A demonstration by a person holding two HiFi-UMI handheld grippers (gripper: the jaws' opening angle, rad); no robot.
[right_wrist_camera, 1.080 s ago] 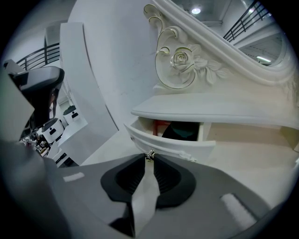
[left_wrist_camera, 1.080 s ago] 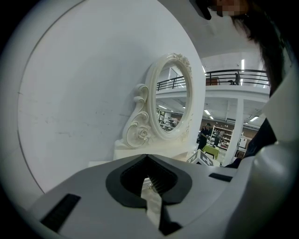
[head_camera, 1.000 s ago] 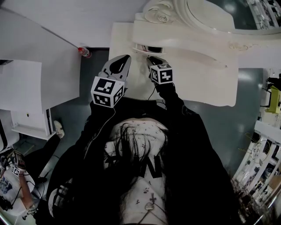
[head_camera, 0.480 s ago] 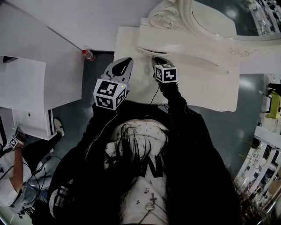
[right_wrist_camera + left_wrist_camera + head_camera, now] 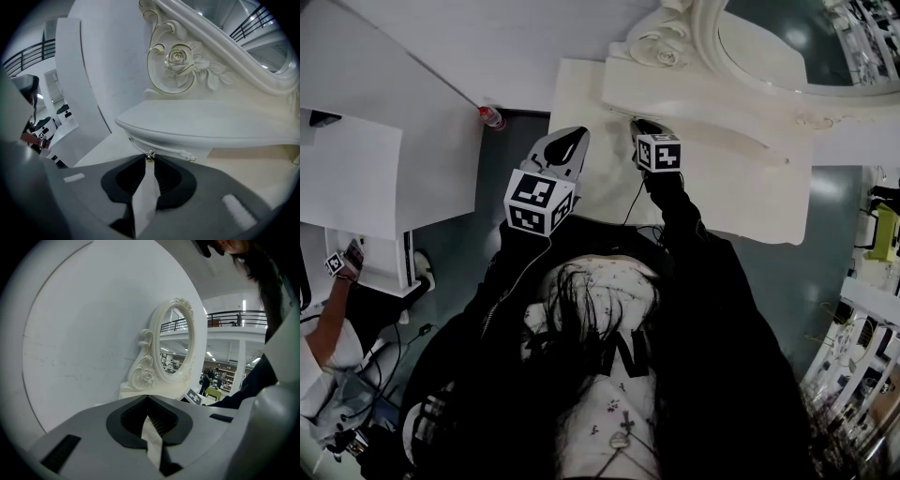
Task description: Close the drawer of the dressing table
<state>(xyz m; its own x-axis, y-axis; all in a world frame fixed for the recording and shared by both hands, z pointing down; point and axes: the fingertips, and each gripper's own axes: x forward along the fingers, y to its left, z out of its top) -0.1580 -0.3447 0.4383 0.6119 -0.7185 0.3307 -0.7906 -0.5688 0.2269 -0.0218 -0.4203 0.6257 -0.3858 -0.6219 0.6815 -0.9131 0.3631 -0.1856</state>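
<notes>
The person wears a black long-sleeved jacket [image 5: 722, 319] open over a white top [image 5: 609, 375] with small dark specks and large black letters, and dark hair [image 5: 581, 300] hangs down the front. The left gripper [image 5: 570, 134] and right gripper [image 5: 639, 124] have pale grey shells with black pads. Each carries a white marker cube [image 5: 539, 202] with black squares and trails a thin cable [image 5: 528, 262].

A furniture showroom is being looked at: a white dressing table [image 5: 741, 197] is stood among white partition walls [image 5: 394, 56], and a railed mezzanine [image 5: 229, 318], strip lights [image 5: 243, 304] and distant people [image 5: 205, 380] are caught beyond.
</notes>
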